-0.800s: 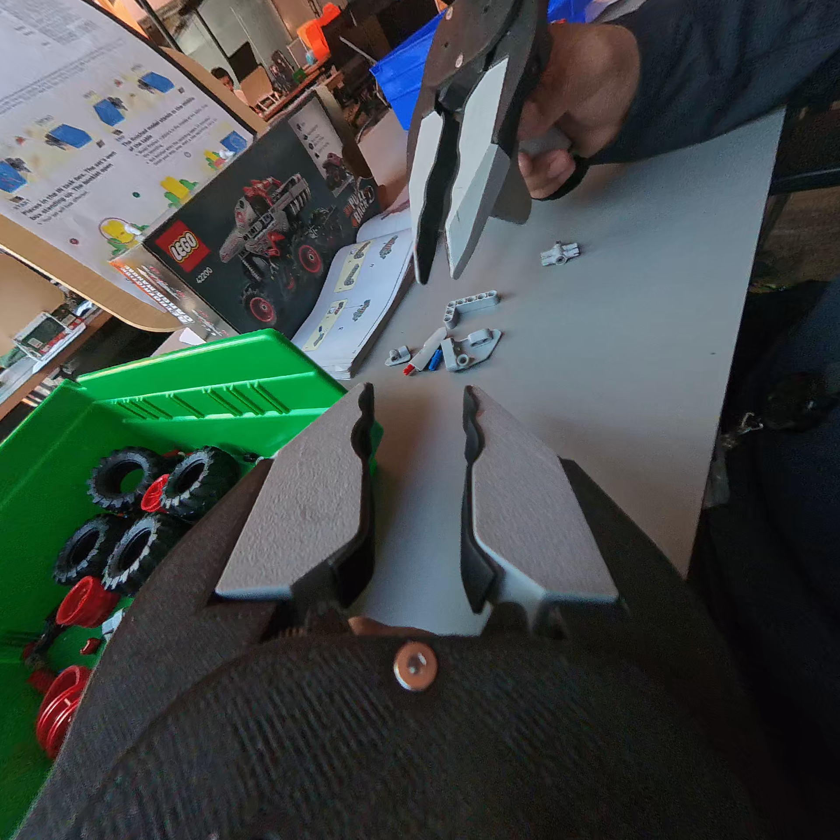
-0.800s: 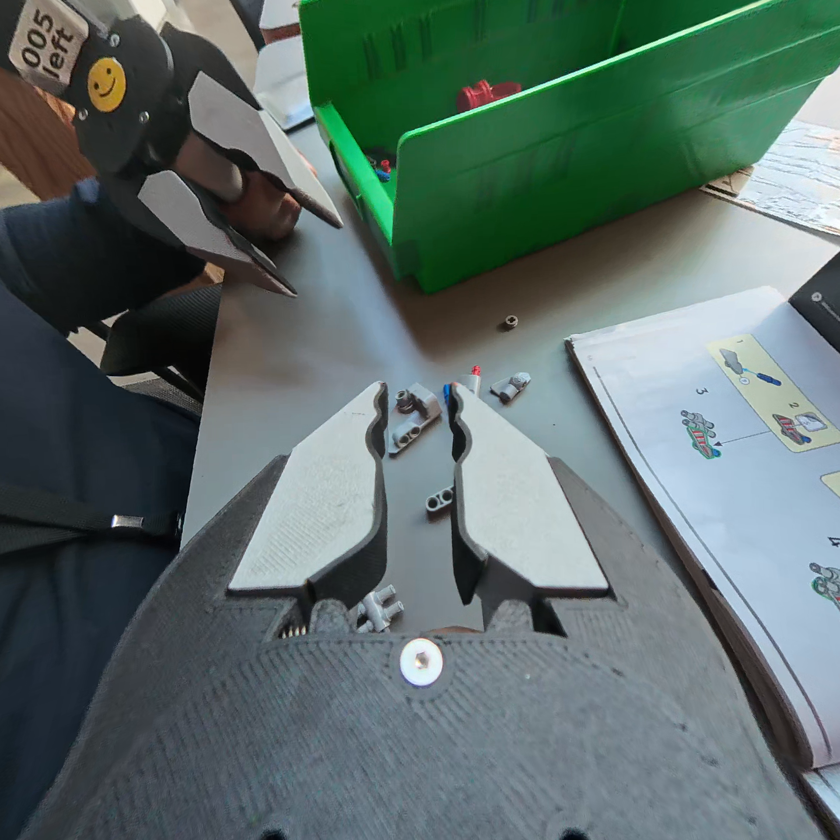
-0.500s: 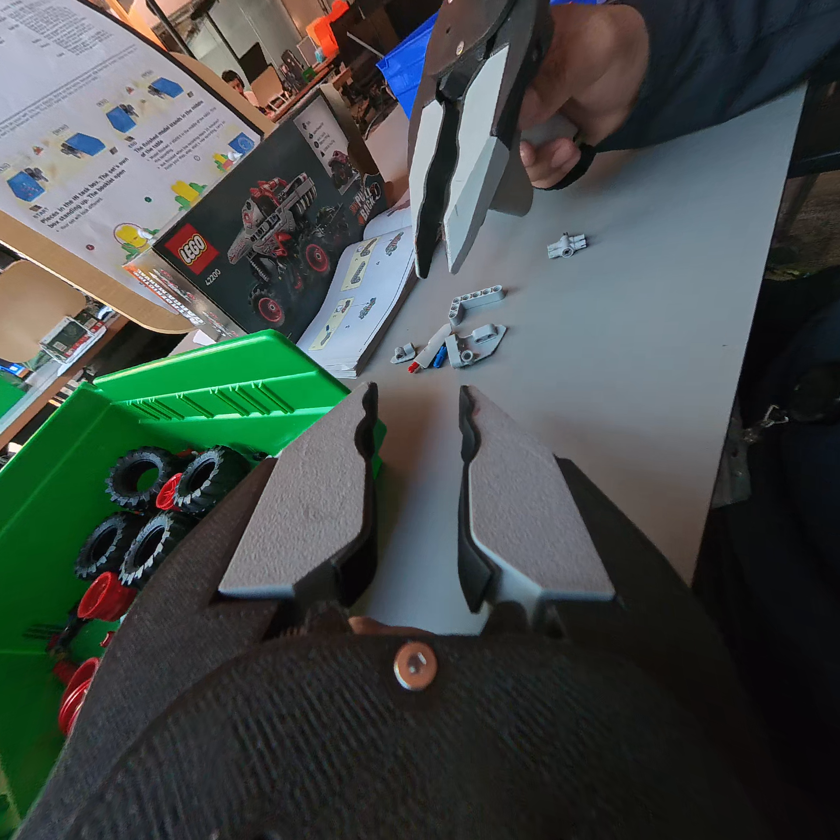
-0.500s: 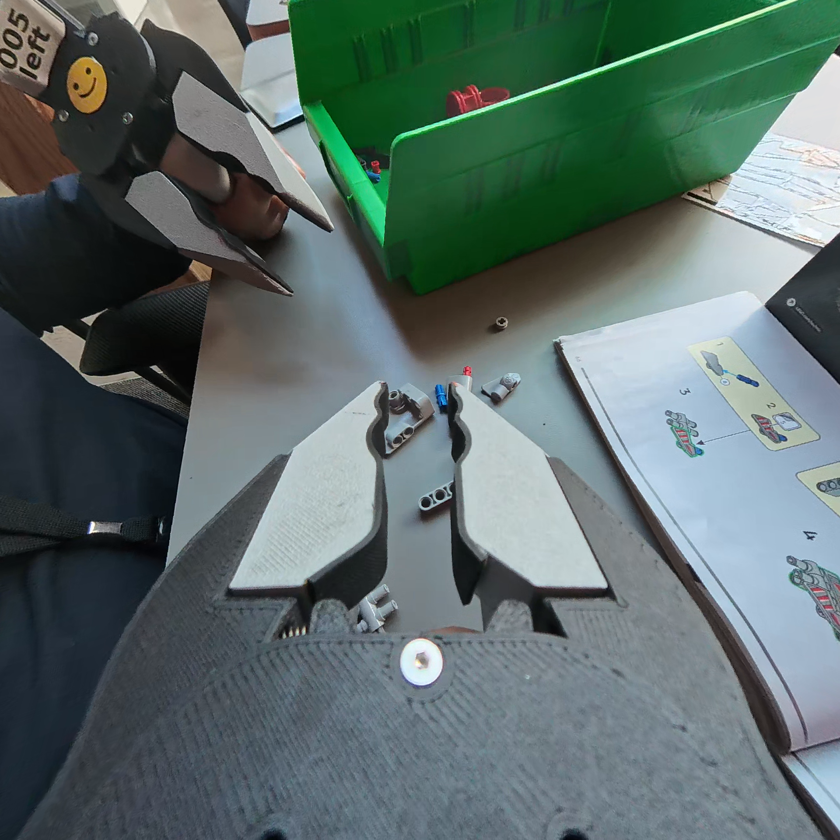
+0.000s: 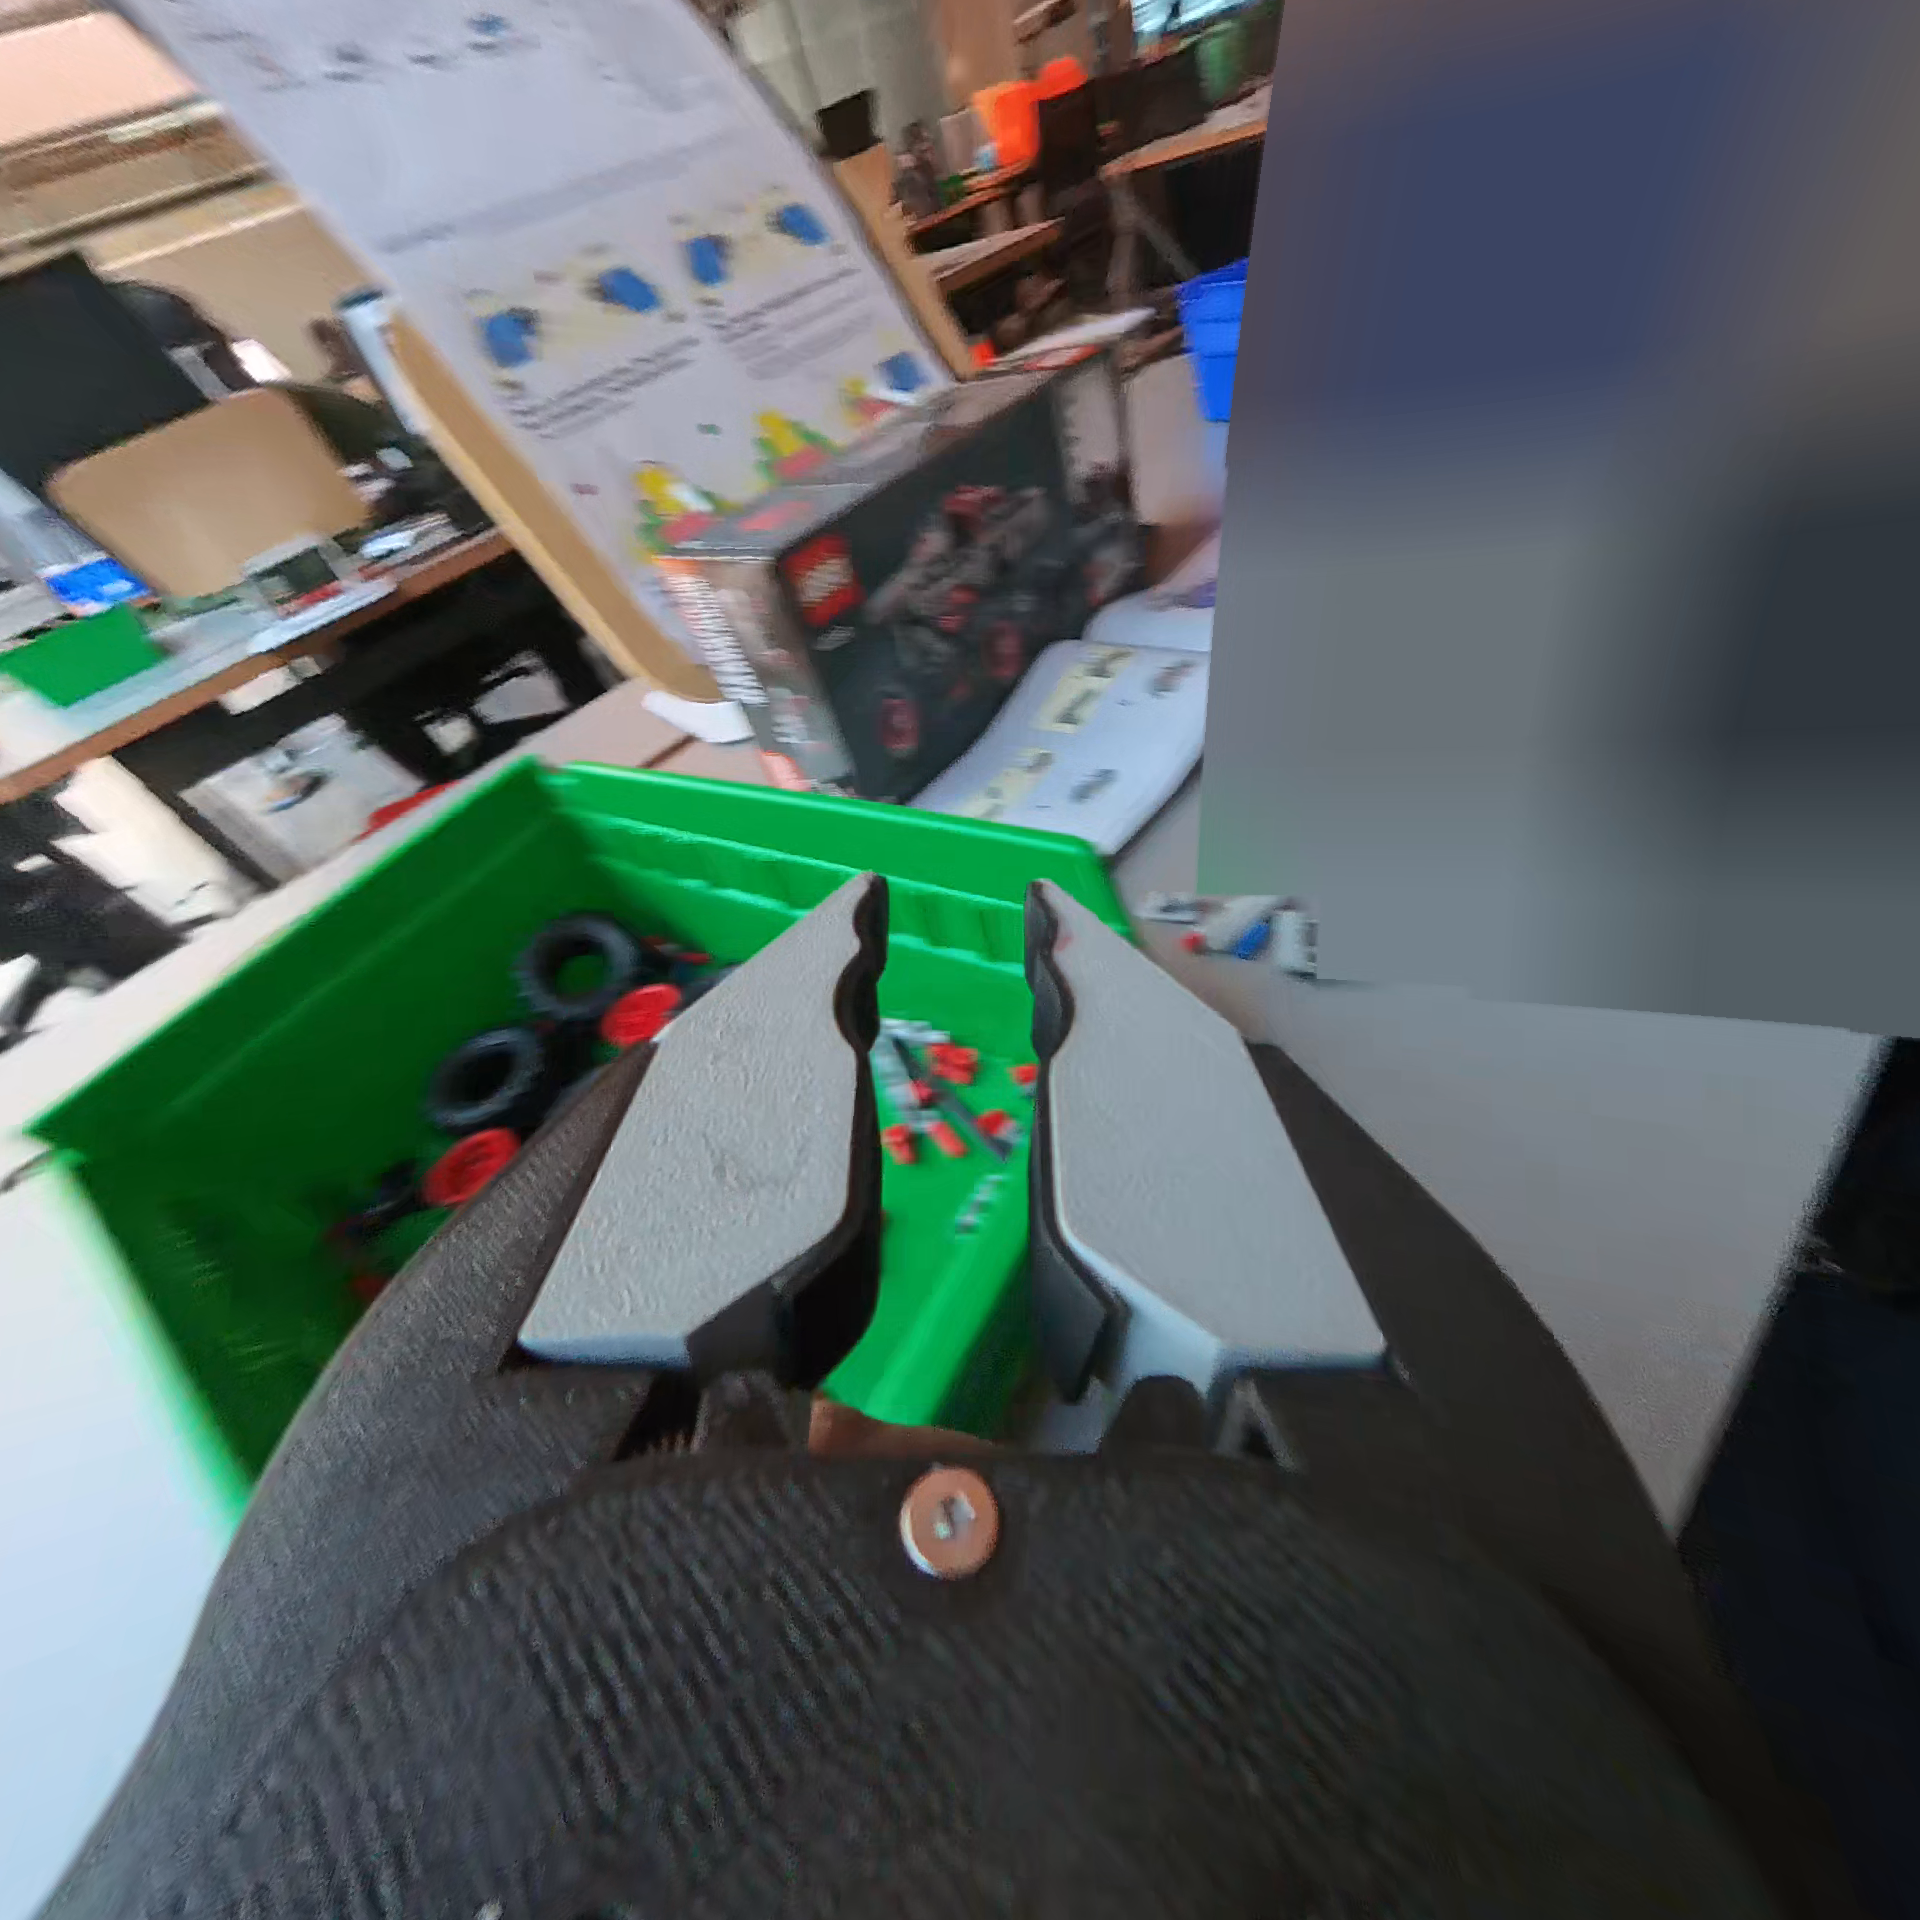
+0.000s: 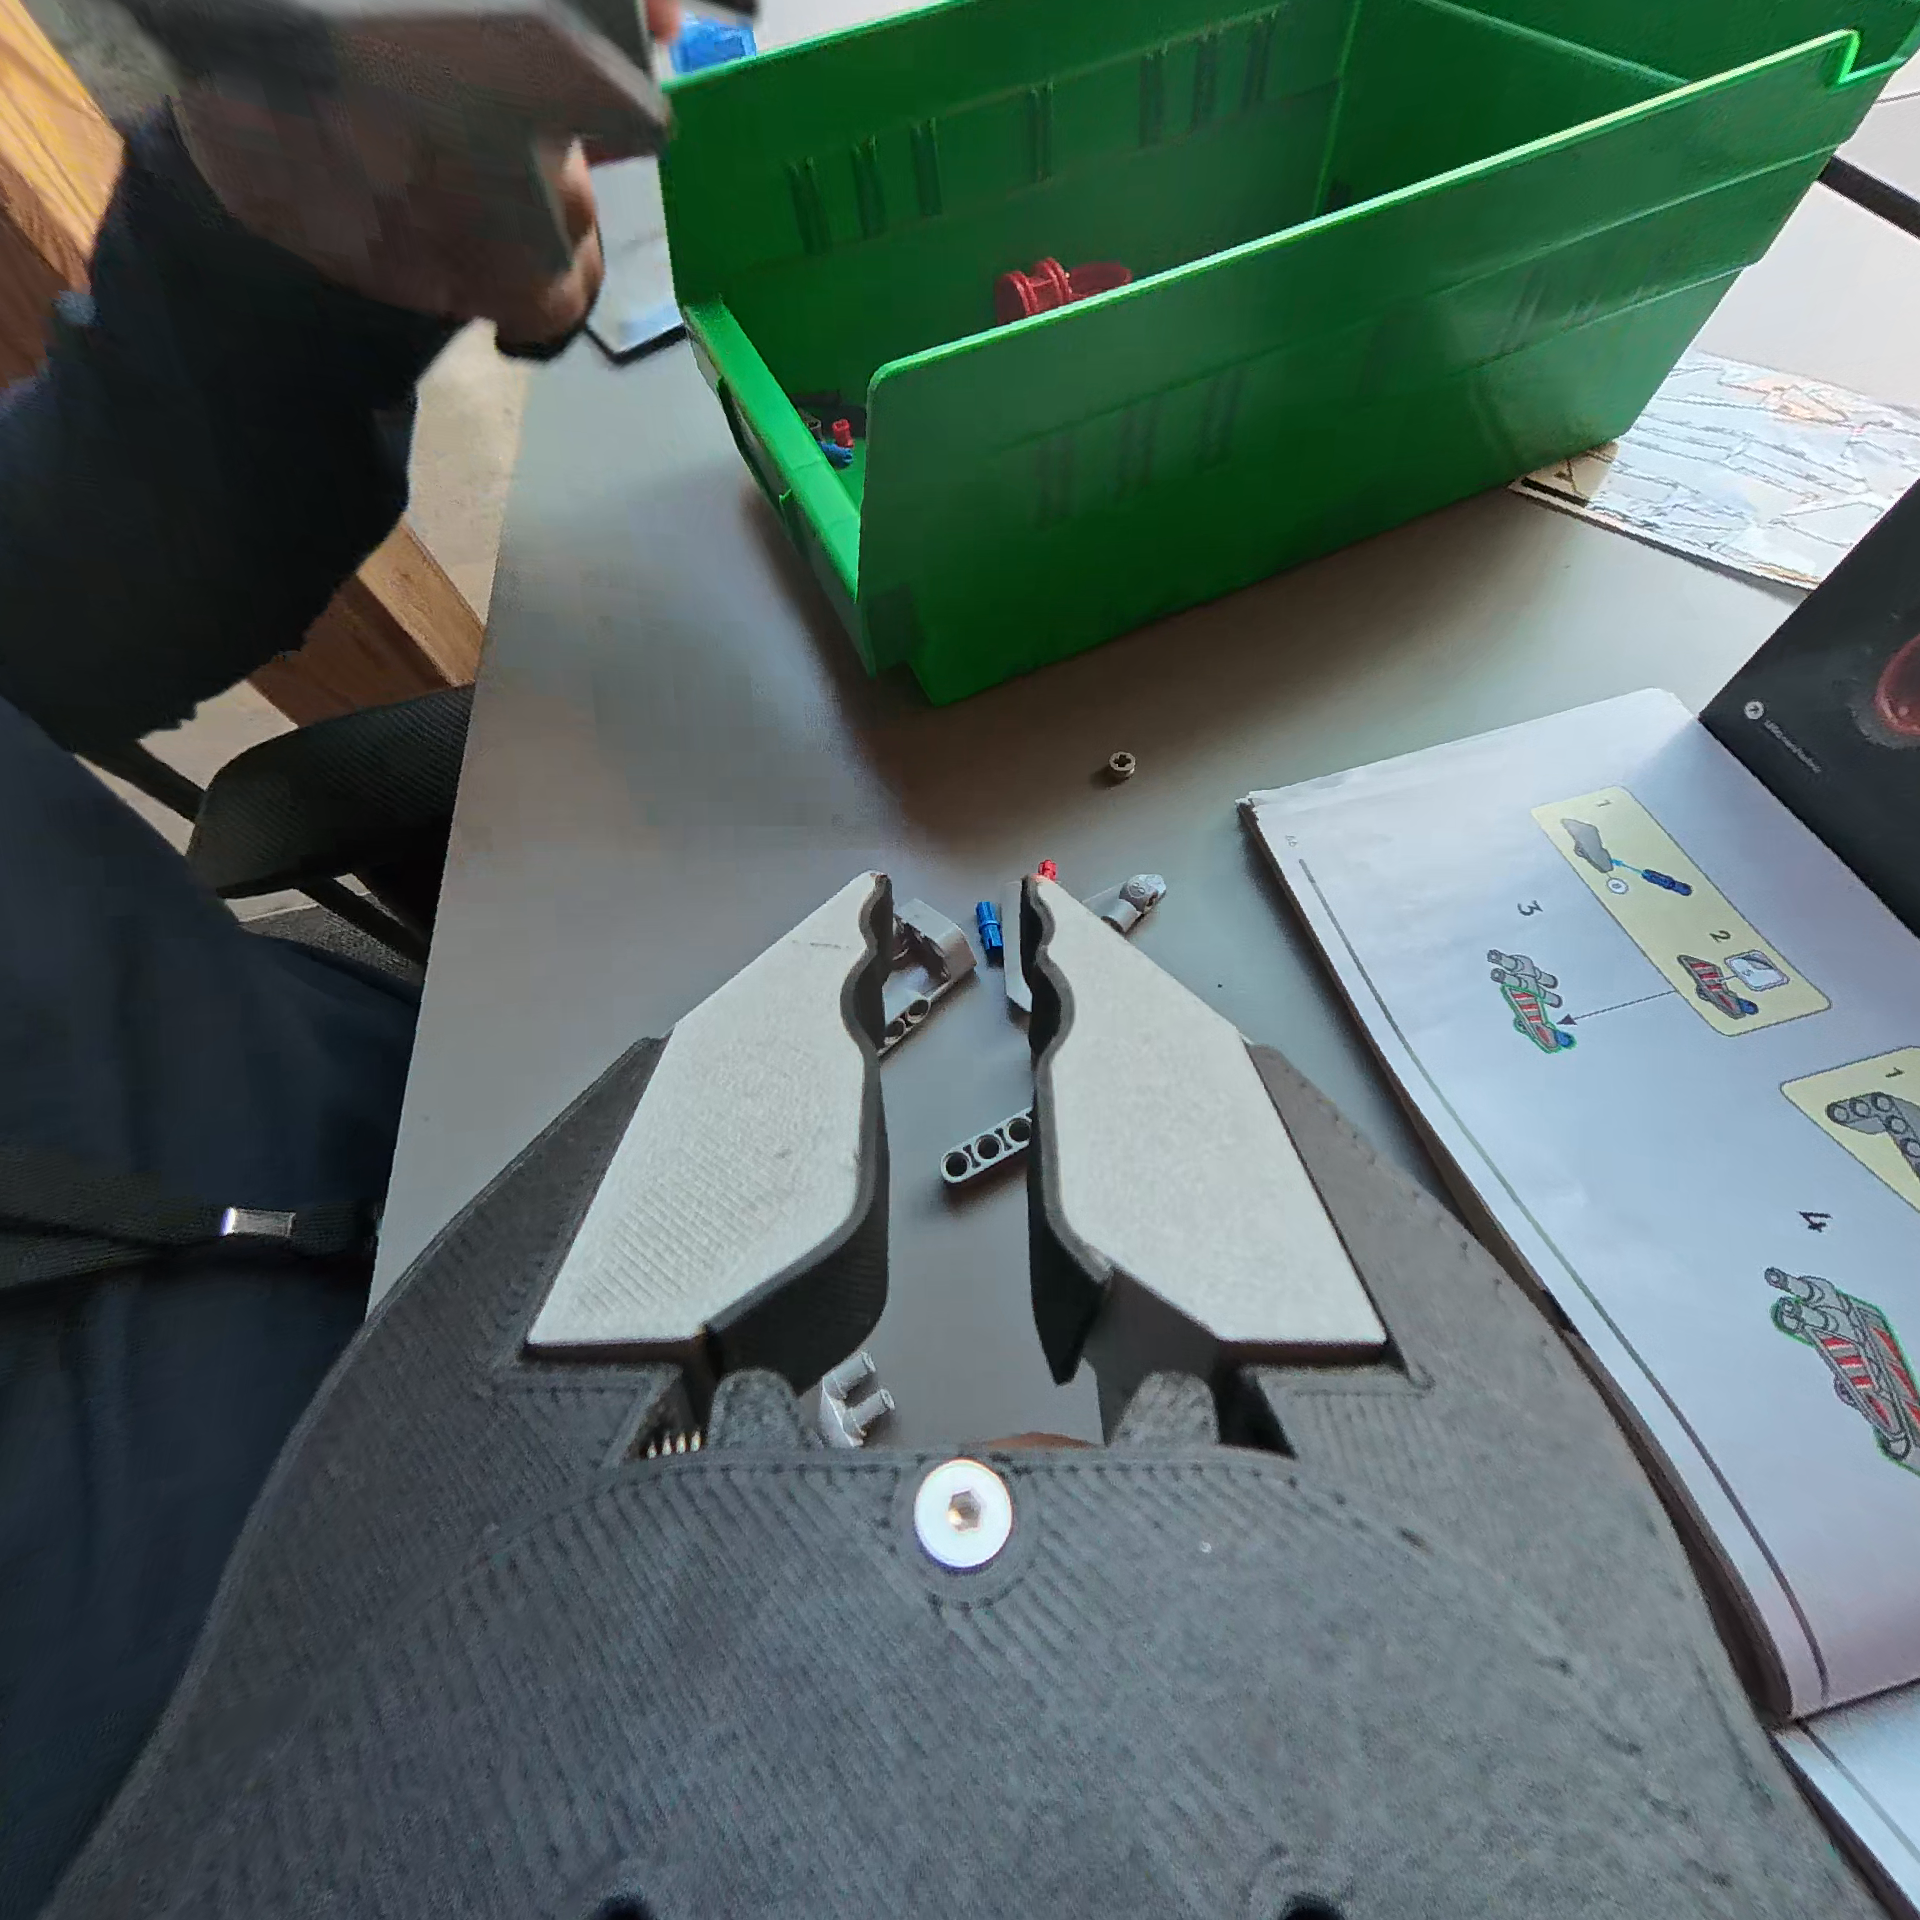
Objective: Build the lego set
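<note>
My left gripper (image 5: pixel 956 914) is open and empty, held over the green bin (image 5: pixel 312 1039). The bin holds black tyres (image 5: pixel 488 1081), red hubs (image 5: pixel 473 1164) and small red and grey pieces (image 5: pixel 935 1091). My right gripper (image 6: pixel 956 894) is open and empty, just above the grey table. Loose pieces lie around its fingers: a grey angled piece (image 6: pixel 925 977), a blue pin (image 6: pixel 987 925), a dark grey beam (image 6: pixel 987 1148) and a small grey connector (image 6: pixel 1127 899). The left gripper (image 6: pixel 561 83) shows blurred at the top left of the right wrist view, beside the bin (image 6: pixel 1247 499).
The open instruction booklet (image 6: pixel 1558 1091) lies right of the pieces, with the dark set box (image 5: pixel 935 623) behind it. A small bush (image 6: pixel 1119 767) lies between booklet and bin. Another grey connector (image 6: pixel 852 1403) lies under my right gripper. The table's edge (image 6: pixel 457 935) is at the left. Across from one pair of fingers to the other is roughly 15 centimeters. The blue pin (image 6: pixel 987 925) lies some 6 centimeters from my right tips, 15 centimeters from my left tips. The left camera catches it too, in the left wrist view (image 5: pixel 1251 939). The small grey connector (image 6: pixel 1127 899) lies some 6 centimeters from my right tips, 20 centimeters from my left tips. My left wrist view (image 5: pixel 1169 905) looks at it from another angle.
My left gripper has swung left from over the table to over the green bin, moving fast with blur. My right gripper has stayed open, shifting slightly over the loose pieces.
</note>
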Tool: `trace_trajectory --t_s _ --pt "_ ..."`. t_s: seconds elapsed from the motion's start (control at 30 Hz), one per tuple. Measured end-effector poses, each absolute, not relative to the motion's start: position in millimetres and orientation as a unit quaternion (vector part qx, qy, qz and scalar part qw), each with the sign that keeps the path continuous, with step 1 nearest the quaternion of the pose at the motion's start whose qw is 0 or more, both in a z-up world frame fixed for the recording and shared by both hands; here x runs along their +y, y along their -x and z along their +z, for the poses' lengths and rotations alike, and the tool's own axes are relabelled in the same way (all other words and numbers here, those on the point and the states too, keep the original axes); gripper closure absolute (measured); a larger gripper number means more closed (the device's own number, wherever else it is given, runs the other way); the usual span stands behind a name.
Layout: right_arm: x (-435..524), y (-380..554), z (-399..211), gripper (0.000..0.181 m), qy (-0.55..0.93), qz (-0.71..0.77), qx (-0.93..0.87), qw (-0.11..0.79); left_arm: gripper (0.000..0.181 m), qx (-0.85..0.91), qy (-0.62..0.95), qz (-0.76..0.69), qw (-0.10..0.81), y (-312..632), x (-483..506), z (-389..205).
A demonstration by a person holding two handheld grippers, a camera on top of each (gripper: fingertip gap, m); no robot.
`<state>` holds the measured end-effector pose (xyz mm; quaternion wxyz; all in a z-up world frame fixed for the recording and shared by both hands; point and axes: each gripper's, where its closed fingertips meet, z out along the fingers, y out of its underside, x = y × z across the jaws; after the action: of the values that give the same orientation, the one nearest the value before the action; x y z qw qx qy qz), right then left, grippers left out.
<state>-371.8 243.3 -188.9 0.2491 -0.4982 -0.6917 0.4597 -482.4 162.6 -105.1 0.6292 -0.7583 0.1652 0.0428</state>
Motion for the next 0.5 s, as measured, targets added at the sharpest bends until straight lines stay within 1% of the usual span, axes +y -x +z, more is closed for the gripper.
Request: trace_trajectory --t_s 0.1,0.17,0.3,0.5 --pt "242.4 372.8 -187.1 0.161 0.493 0.464 -0.69 0.254 0.159 0.123 0.77 0.096 0.619 529.8 173.1 -73.3" --pt "242.3 373.2 -185.8 0.16 0.489 0.466 -0.69 0.259 0.158 0.123 0.784 0.105 0.599 548.8 187.9 -64.9" --pt "246.7 373.9 -186.8 0.161 0.488 0.461 -0.69 0.27 0.157 0.136 0.822 0.114 0.541 577.6 228.9 -76.9" --pt "252.1 375.3 -186.7 0.162 0.492 0.47 -0.68 0.273 0.154 0.131 0.82 0.095 0.549 587.6 271.2 -77.3"
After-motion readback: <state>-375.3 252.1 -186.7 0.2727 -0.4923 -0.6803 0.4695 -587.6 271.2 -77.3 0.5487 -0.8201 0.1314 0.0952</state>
